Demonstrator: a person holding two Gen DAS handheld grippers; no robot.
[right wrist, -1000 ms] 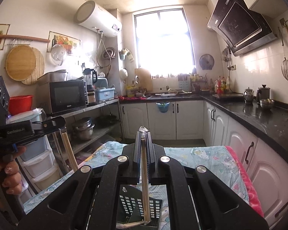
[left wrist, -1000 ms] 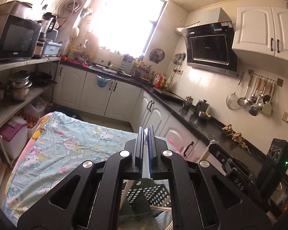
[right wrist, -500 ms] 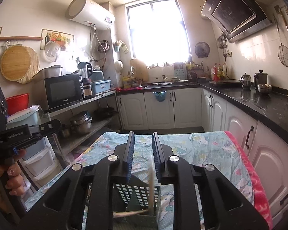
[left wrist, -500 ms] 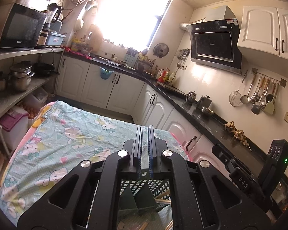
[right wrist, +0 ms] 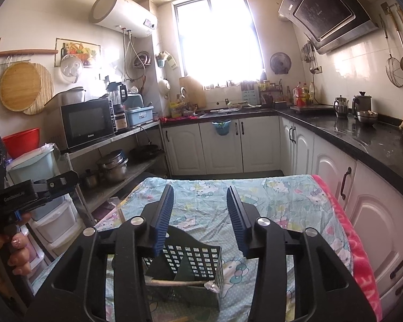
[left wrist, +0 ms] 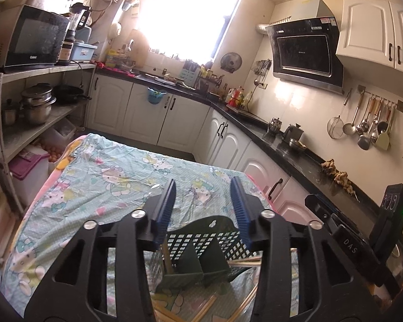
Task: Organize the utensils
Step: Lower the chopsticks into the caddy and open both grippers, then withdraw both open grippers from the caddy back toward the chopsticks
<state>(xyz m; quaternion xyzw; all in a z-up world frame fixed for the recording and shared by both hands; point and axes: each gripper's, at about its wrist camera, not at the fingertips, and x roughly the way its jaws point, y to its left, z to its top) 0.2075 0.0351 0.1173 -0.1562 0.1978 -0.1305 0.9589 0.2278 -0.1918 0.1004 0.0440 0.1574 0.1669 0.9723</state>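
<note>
A dark green slotted utensil caddy [left wrist: 201, 244] stands on the table, seen below both grippers, and it also shows in the right wrist view [right wrist: 193, 263]. My left gripper [left wrist: 203, 187] is open and empty above the caddy. A wooden chopstick [left wrist: 165, 257] stands in its left compartment. My right gripper [right wrist: 200, 193] is open and empty above the caddy. A wooden-handled utensil [right wrist: 174, 283] lies across the caddy's top. Loose chopsticks [left wrist: 201, 310] lie on the cloth in front of the caddy.
The table wears a light blue cartoon-print cloth [left wrist: 107, 187] with a pink edge [right wrist: 354, 241]. Black counters [right wrist: 362, 139] and white cabinets run along the right. A metal shelf with a microwave [left wrist: 27, 43] and pots stands on the left. The other gripper's handle [right wrist: 18, 196] shows at left.
Both grippers have opened wide. The left let go of a chopstick, which now stands in the caddy. The right let go of its utensil, which now lies across the caddy top.
</note>
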